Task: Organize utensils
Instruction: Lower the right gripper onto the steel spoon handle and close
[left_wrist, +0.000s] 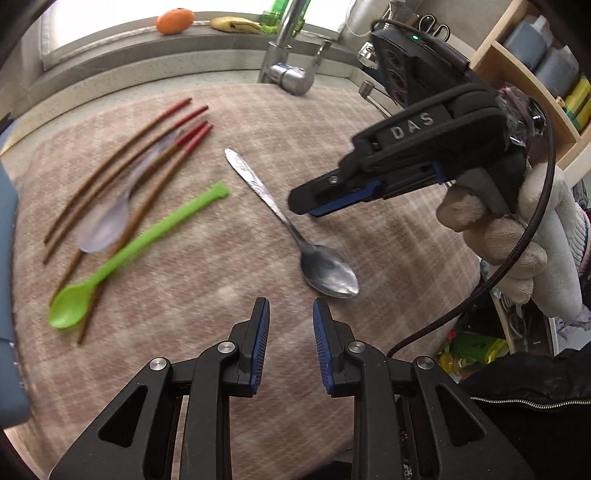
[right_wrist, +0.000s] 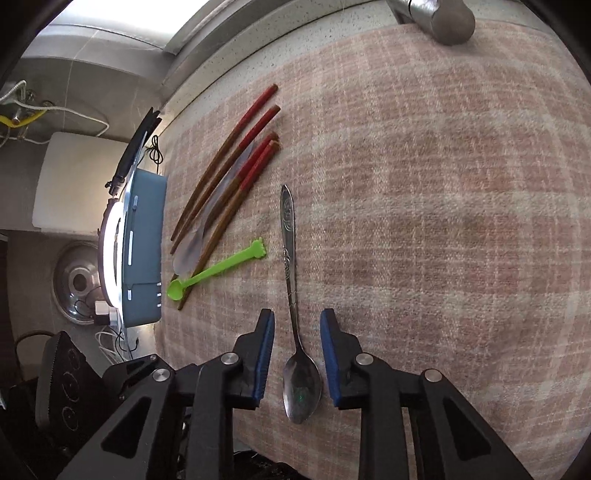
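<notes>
Left gripper (left_wrist: 291, 345): black moulded linkage arms with triangular cut-outs, round silver pivot screws, two fingers faced with ribbed blue pads (left_wrist: 261, 345).

Right gripper (right_wrist: 297, 356): same black build, silver pivots, blue ribbed pads (right_wrist: 266, 356). Seen from the left wrist view, its body carries raised letters "DAS", a small silver screw near the tip, a green indicator light on the rear housing and a black braided cable.

Right hand (left_wrist: 517, 236): white knitted glove. Dark zipped sleeve at lower right.
</notes>
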